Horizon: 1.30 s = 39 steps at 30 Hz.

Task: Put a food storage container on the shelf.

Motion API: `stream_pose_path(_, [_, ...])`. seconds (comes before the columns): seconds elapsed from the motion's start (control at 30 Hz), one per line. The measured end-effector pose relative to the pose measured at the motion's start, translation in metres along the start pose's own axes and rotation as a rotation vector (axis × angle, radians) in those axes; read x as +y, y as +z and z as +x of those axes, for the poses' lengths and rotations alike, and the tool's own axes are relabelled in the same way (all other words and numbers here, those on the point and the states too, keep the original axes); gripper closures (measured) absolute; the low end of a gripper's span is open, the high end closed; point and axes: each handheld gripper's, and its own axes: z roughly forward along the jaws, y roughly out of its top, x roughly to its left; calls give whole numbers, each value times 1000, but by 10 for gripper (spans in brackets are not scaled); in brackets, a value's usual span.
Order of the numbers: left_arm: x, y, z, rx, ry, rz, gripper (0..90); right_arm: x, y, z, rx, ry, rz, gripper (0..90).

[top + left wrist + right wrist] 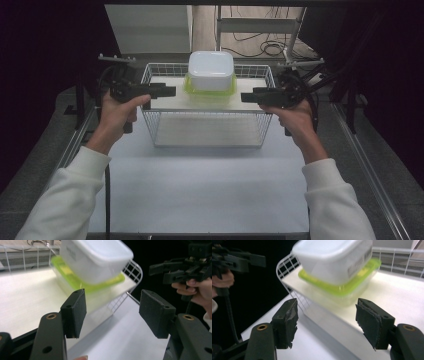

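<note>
My left gripper (172,91) hung at the left end of the wire basket (150,71), jaws pointing in twd the middle. Right gripper (244,97) mirrored it at the basket's right end. Both pairs of jaws stood apart w/ nothing between the pads; no grip on anything.

The white tub (211,70) sat upside-down on the green-lidded clear box (210,92), touching it, stacked square. That stack rested on the pale board (170,100) laid across the basket, toward the back-centre, roughly midway btw my two grippers and clear of both.

In the left gripper view, white tub (93,258) and green lid (75,280) showed up and left of my jaws, blurred; my other hand (197,288) w/ its gripper was off at right against the dark. Right gripper view: white tub (332,257) on green lid (332,287) above and btw the pads, a label on the tub's side too blurred to read. Basket stood on the white worktop (200,190), at its far end.
</note>
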Motion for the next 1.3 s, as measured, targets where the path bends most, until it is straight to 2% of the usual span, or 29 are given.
stream_pose_path(0.03, [-5, 0, -1, 1, 9, 7, 380, -7, -2, 2, 0, -14, 5, 335])
stream_pose_path(0.23, [-40, 0, -10, 0, 62, 55, 378, -36, -10, 5, 16, -29, 22, 333])
stream_pose_path(0.33, [-60, 0, -14, 28, 79, 79, 375, -49, -12, 7, 1, -44, 46, 333])
stream_pose_path(0.4, [-73, 1, -15, 38, 84, 99, 372, -62, -13, 10, -12, -72, 74, 333])
stream_pose_path(0.47, [-90, 3, -15, 53, 90, 125, 371, -74, -14, 12, -8, -74, 96, 333])
stream_pose_path(0.5, [-93, 3, -15, 54, 90, 129, 368, -83, -15, 13, -7, -75, 106, 333])
stream_pose_path(0.73, [-137, 9, -13, 82, 114, 191, 358, -124, -18, 9, 4, -52, 134, 333])
stream_pose_path(0.77, [-141, 9, -13, 83, 113, 195, 353, -136, -18, 7, 0, -45, 143, 333])
stream_pose_path(0.9, [-161, 12, -10, 94, 106, 213, 344, -160, -16, 3, -14, -37, 180, 332])
stream_pose_path(1.03, [-181, 15, -5, 96, 84, 231, 337, -185, -16, -5, -20, -2, 195, 331])
stream_pose_path(1.13, [-193, 17, -2, 108, 63, 230, 328, -202, -15, -12, -23, 17, 211, 331])
stream_pose_path(1.3, [-213, 21, 4, 123, 34, 245, 304, -221, -8, -18, -41, 21, 258, 323])
